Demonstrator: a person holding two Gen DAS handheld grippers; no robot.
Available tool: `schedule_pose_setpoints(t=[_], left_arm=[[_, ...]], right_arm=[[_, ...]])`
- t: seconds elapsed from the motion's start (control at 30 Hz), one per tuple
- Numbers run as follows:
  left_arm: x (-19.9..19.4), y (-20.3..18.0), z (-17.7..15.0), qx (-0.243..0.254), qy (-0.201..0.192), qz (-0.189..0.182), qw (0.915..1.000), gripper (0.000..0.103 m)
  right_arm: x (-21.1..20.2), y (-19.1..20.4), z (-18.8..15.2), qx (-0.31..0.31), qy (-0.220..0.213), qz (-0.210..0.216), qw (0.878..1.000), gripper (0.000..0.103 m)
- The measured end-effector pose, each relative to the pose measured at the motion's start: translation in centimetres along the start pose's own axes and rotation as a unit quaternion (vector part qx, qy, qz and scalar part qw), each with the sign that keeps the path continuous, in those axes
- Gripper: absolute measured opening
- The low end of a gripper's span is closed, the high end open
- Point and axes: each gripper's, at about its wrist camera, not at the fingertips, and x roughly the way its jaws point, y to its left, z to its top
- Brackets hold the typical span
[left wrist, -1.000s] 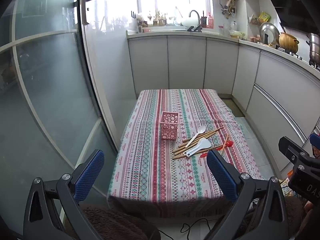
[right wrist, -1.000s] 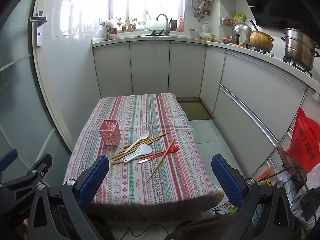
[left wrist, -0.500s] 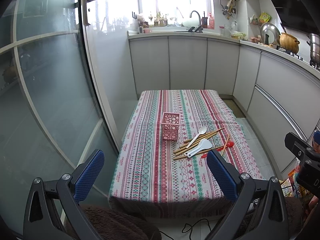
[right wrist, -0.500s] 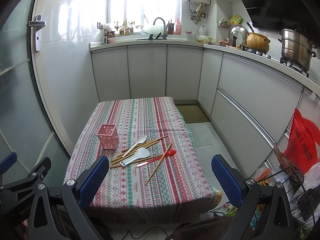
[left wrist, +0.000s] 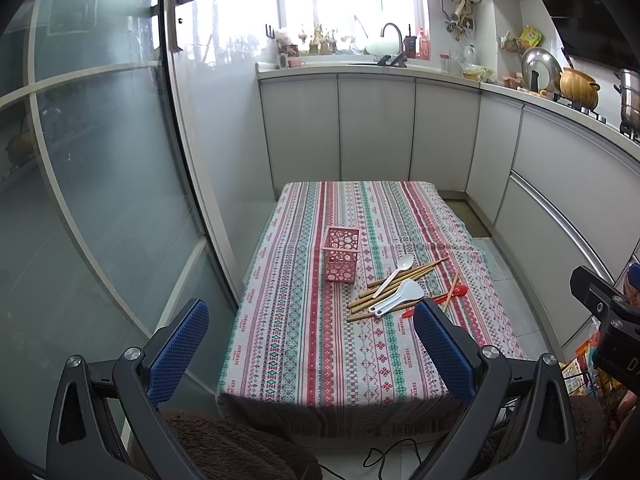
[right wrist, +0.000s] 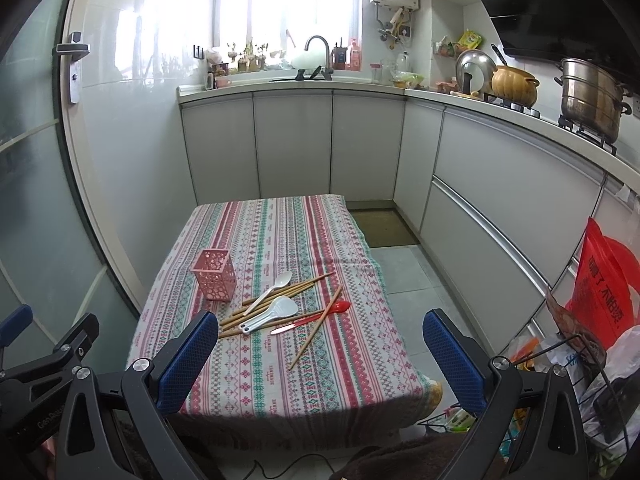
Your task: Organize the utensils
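A pink perforated holder (left wrist: 341, 255) (right wrist: 214, 275) stands upright on the striped tablecloth (left wrist: 320, 340) (right wrist: 280, 360). Right of it lies a loose pile: several wooden chopsticks (left wrist: 400, 280) (right wrist: 288, 292), a white spoon (left wrist: 396, 270) (right wrist: 272, 288), a white rice paddle (left wrist: 402, 296) (right wrist: 272, 312) and a red spoon (left wrist: 454, 294) (right wrist: 316, 318). One chopstick (right wrist: 316, 328) lies apart, pointing toward the table's near edge. My left gripper (left wrist: 312, 344) and right gripper (right wrist: 320, 352) hang open and empty in front of the near edge, well short of the utensils.
White kitchen cabinets (right wrist: 320, 144) wrap the back and right side, with a sink and pots (right wrist: 592, 96) on the counter. A glass sliding door (left wrist: 100, 200) stands on the left. A red bag (right wrist: 600, 292) and wire rack sit at the lower right; a cable (left wrist: 384, 452) lies on the floor.
Both views have shifted slightly, with the table sitting a little lower and farther in frame. Nothing on the table has moved and both grippers stay open.
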Motion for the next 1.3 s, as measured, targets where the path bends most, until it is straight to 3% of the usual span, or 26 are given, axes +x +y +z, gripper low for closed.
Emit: schedule_pose_setpoints(t=[1.3], left_arm=[[-0.07, 0.11, 0.07, -0.001, -0.001, -0.001, 1.0000, 0.103]], right_arm=[[0.22, 0.41, -0.26, -0.004, 0.005, 0.000, 1.000, 0.103]])
